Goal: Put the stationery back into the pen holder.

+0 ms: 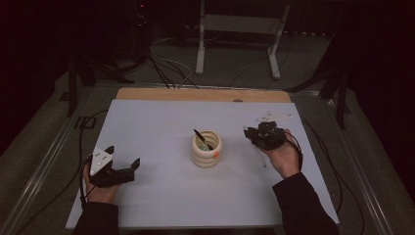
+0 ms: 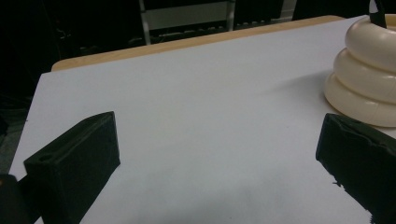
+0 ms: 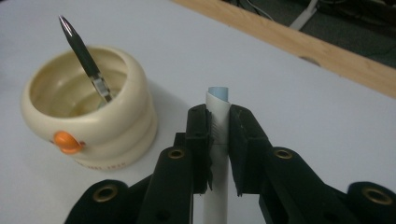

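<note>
the right gripper (image 3: 219,140), raised off the table (image 1: 147,196) right of the cream holder (image 1: 206,149), clamped a white pen (image 3: 217,135); the left gripper (image 1: 122,166) rested low, jaws spread wide, empty.

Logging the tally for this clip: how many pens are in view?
2: a dark pen standing tilted in the cream holder, and a white pen clamped in the right gripper. More may lie hidden inside the holder.
</note>
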A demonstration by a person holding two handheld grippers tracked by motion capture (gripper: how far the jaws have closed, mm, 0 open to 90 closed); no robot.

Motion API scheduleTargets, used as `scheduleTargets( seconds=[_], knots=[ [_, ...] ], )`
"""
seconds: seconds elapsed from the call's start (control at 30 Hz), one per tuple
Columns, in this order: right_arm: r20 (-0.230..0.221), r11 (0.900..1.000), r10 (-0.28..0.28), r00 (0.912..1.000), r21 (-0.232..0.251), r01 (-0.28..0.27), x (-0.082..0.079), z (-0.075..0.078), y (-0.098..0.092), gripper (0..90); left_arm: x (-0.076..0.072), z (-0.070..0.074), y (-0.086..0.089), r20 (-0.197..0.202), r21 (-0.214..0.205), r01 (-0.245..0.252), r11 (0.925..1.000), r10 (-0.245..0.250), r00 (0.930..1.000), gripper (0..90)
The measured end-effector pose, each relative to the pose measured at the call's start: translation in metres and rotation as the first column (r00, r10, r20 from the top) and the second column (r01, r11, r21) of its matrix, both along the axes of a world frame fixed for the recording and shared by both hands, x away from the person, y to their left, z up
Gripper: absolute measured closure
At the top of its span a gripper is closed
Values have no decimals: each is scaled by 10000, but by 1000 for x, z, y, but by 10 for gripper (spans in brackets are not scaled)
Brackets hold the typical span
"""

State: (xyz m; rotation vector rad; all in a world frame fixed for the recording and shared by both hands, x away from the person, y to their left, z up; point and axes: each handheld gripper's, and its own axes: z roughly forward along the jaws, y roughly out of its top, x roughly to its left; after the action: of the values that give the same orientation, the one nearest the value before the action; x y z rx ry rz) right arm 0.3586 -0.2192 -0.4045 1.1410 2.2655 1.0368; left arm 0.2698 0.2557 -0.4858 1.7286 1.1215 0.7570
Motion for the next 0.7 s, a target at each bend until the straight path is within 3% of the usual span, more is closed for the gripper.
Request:
scheduleTargets(
  seconds=[0.7],
  knots=[
    [705,9957,417,9966,797,-473,3,27,26,793,0,1,1,58,-138,2,9999,-2,10000,1]
  ],
)
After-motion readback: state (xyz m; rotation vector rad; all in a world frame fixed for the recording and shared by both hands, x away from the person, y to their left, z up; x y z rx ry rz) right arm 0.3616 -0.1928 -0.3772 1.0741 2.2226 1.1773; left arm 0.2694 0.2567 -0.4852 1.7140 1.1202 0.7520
